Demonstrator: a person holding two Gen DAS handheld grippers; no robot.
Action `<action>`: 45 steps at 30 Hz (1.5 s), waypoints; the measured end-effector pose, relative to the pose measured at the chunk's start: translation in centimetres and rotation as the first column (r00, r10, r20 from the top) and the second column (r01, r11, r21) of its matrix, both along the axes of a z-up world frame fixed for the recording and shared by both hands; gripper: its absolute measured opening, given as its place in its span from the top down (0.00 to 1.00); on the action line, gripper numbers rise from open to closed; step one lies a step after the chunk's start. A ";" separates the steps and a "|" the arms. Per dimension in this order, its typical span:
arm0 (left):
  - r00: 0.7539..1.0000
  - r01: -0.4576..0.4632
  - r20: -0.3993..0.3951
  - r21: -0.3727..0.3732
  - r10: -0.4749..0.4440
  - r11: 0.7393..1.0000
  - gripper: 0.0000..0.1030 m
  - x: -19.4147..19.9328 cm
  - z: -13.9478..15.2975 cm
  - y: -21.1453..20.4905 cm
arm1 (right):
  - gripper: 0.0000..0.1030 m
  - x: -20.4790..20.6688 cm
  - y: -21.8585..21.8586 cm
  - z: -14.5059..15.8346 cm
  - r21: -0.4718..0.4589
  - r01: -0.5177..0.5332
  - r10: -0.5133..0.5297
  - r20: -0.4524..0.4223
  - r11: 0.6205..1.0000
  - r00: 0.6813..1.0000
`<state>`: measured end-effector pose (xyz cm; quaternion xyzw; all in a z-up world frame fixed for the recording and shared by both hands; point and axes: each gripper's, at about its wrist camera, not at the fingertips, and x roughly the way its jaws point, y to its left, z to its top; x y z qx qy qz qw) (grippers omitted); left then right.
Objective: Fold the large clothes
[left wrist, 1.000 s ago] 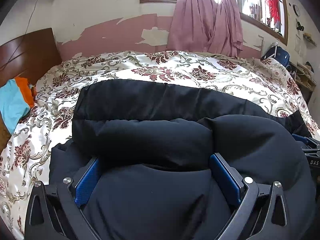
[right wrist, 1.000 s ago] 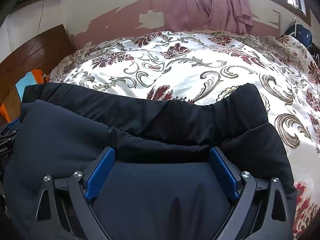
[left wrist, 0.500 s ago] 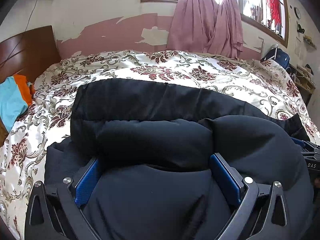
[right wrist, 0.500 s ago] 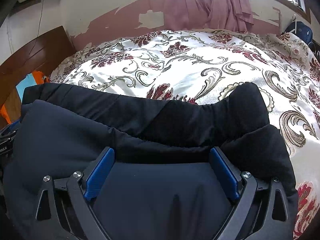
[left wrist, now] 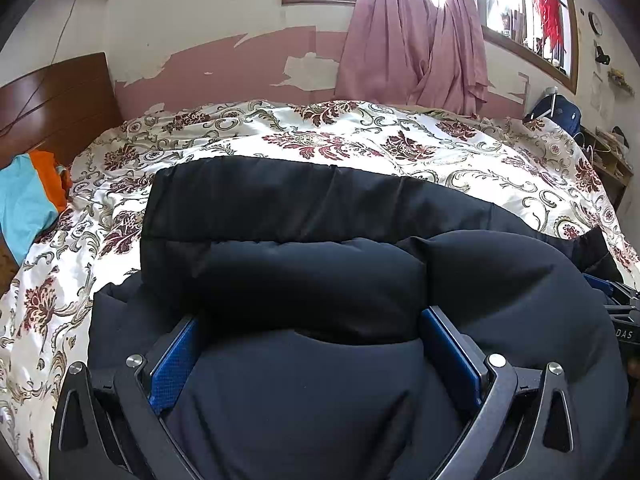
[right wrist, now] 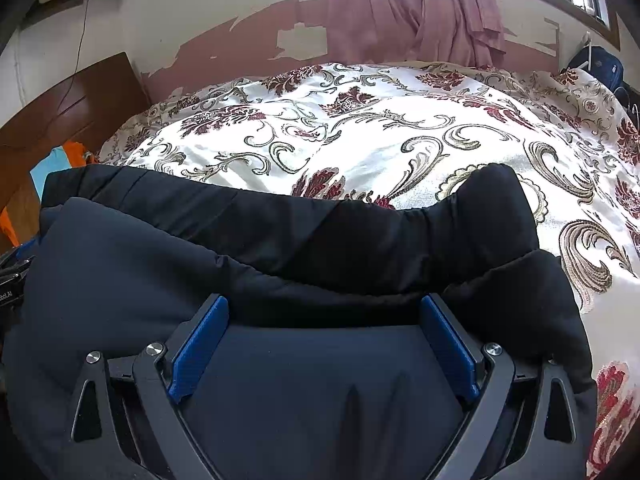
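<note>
A black padded jacket (left wrist: 320, 216) lies across the floral bedspread (left wrist: 360, 140), its near part doubled over into a thick roll. My left gripper (left wrist: 310, 320) rests on its left half, jaws wide apart, with padding bulging between the blue pads (left wrist: 172, 364) and hiding the fingertips. In the right wrist view the jacket (right wrist: 280, 232) reaches to a raised end at the right. There my right gripper (right wrist: 324, 308) sits the same way, wide open, with dark fabric filling the gap between its blue pads (right wrist: 448, 344). Each gripper shows at the edge of the other's view.
A wooden headboard (left wrist: 56, 116) stands at the left, with a turquoise and orange garment (left wrist: 28, 204) below it. Pink curtains (left wrist: 412, 40) hang from the window behind the bed. A blue bag (left wrist: 560, 110) and a cluttered shelf stand at the far right. Bare bedspread (right wrist: 380, 140) stretches beyond the jacket.
Both views have shifted a little over the bed, and the jacket keeps the same place between the fingers. Neither gripper has changed its width.
</note>
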<state>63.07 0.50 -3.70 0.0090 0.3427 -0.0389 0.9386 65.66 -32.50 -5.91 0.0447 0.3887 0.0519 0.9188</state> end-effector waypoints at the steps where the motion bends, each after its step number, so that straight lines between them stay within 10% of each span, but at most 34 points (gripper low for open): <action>1: 1.000 0.000 0.000 -0.001 0.000 1.000 0.00 0.0 0.0 0.0 | 0.09 0.1 0.0 0.0 -0.002 0.000 0.000 0.000 1.000 1.000; 14: 1.000 0.001 0.014 -0.031 -0.001 1.000 0.00 -0.8 0.9 0.6 | 0.09 -0.9 -0.2 0.9 0.004 -0.008 0.007 0.025 1.000 1.000; 23: 0.998 -0.004 0.066 -0.270 0.023 0.963 0.00 -4.0 4.1 6.7 | 0.07 -5.8 -2.3 5.6 0.079 -0.046 0.029 0.205 0.996 0.978; 27: 0.995 -0.066 0.057 -0.264 0.084 0.962 0.00 -4.8 4.6 9.4 | 0.05 -7.6 -4.4 6.7 0.093 -0.013 -0.009 0.233 0.996 0.972; 38: 0.996 -0.081 -0.054 -0.238 0.070 0.968 0.00 -5.5 2.4 12.9 | 0.02 -10.3 -9.5 6.3 0.109 0.114 -0.136 0.223 0.987 0.965; 45: 0.997 -0.020 -0.079 -0.353 -0.009 0.935 0.00 -5.4 -0.2 13.7 | 0.02 -9.3 -12.1 3.1 0.094 0.141 -0.148 0.077 0.985 0.986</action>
